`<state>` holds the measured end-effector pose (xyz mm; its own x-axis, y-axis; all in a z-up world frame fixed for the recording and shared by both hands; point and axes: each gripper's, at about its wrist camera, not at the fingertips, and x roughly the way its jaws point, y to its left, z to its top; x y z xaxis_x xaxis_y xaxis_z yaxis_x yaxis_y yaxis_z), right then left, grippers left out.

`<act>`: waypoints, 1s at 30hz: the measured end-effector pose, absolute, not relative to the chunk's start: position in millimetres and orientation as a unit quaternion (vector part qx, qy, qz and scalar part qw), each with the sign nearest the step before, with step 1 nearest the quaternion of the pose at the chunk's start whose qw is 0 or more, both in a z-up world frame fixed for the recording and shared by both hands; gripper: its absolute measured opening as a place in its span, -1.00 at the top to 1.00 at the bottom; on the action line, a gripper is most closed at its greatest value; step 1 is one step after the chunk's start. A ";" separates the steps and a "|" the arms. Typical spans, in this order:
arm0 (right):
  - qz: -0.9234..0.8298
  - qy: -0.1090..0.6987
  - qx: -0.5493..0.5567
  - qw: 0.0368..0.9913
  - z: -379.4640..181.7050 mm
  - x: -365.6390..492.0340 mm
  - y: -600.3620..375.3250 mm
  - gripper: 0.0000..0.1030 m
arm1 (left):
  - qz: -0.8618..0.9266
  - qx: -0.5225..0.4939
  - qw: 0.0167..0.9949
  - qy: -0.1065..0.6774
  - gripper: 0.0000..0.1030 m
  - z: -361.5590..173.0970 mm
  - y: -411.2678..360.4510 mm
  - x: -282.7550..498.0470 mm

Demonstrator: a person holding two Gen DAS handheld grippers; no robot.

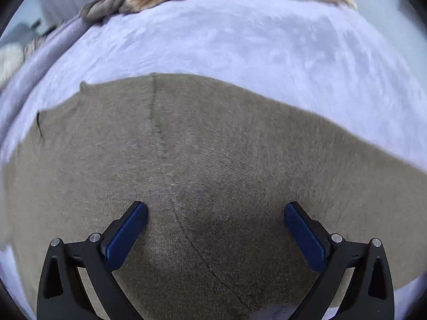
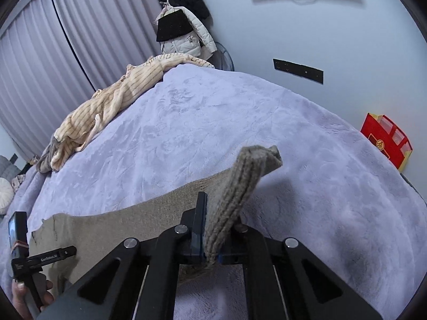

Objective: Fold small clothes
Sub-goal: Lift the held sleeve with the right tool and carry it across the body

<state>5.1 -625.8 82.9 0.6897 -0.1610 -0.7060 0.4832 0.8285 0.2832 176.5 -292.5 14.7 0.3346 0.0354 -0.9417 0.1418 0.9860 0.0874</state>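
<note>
**Poster1:** Black gripper arms fill the bottom of both wrist views. On the right gripper (image 2: 206, 226) the jaws are clamped tight on a ribbed end of the brown knit garment (image 2: 133, 229), and that end (image 2: 245, 184) is lifted off the bed and stuck up past the fingers. No gap can be seen between the jaws apart from the cloth itself.

**Poster2:** And the other one?

**Poster1:** The left gripper (image 1: 215, 213) is held wide open, blue pads (image 1: 125, 237) spread well apart, pointed steeply down over the middle of the same garment (image 1: 213, 165). Nothing is pinched between them. Whether the tips are touching the knit can't be told, it's blurry there.

**Poster2:** Where's the garment sitting?

**Poster1:** It's spread flat across the near part of a bed covered with a lilac fleece blanket (image 2: 213, 122). A seam line (image 1: 160, 138) is seen running down it between the open pads. In the right view the left tool's handle (image 2: 29, 264) is gripped by a hand (image 2: 21, 296) at the lower left corner, over the garment's far end.

**Poster2:** Anything else on the bed?

**Poster1:** A cream striped piece of clothing (image 2: 112, 104) is heaped along the far edge, well apart from the brown one. Curtains (image 2: 66, 53), a hung white jacket (image 2: 186, 34) and a red box (image 2: 387, 141) are seen beyond.
</note>
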 end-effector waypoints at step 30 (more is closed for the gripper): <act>-0.175 0.334 0.160 0.912 167.8 -0.4 -538.3 0.88 | -0.090 0.005 0.831 0.549 -1.00 58.7 -230.2 122.7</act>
<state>-0.4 -538.3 167.8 0.7158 -0.2119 -0.6654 0.4254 0.8879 0.1749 122.7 -230.2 58.7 0.3803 -0.1446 -0.9135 0.1560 0.9836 -0.0908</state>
